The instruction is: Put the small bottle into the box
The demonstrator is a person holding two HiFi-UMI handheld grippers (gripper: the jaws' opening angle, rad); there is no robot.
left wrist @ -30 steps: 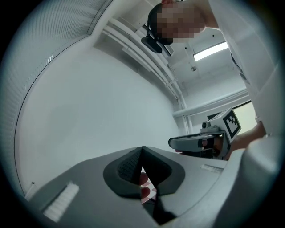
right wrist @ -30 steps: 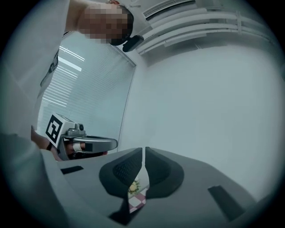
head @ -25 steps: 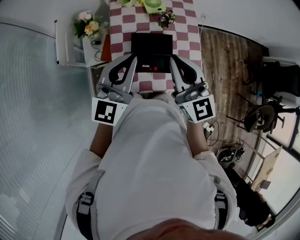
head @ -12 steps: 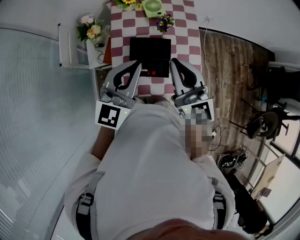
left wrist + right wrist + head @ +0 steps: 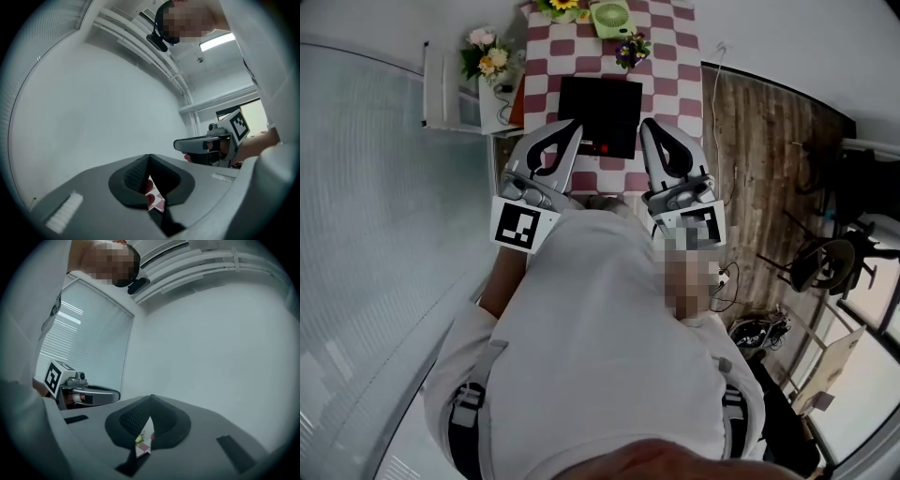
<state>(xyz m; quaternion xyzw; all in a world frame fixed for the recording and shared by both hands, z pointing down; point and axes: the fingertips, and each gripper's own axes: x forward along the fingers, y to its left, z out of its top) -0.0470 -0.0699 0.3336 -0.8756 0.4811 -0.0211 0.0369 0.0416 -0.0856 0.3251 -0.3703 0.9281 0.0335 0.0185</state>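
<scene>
Left gripper (image 5: pixel 149 158) and right gripper (image 5: pixel 151 399) hover near the chest (image 5: pixel 609 300), jaws together and empty; box (image 5: pixel 600 101) sits far ahead, bottle unseen, progress unclear

The closed left tongs (image 5: pixel 571 126) and right tongs (image 5: pixel 646 125) flank the black box (image 5: pixel 600 101), whose open top is clear from above. Bare checkered desk (image 5: pixel 673 89) lies to its right. A green fan (image 5: pixel 607 16) and purple flowers (image 5: pixel 630 49) crowd the far edge.

Left gripper (image 5: pixel 562 131), right gripper (image 5: pixel 654 129): jaws together.
</scene>
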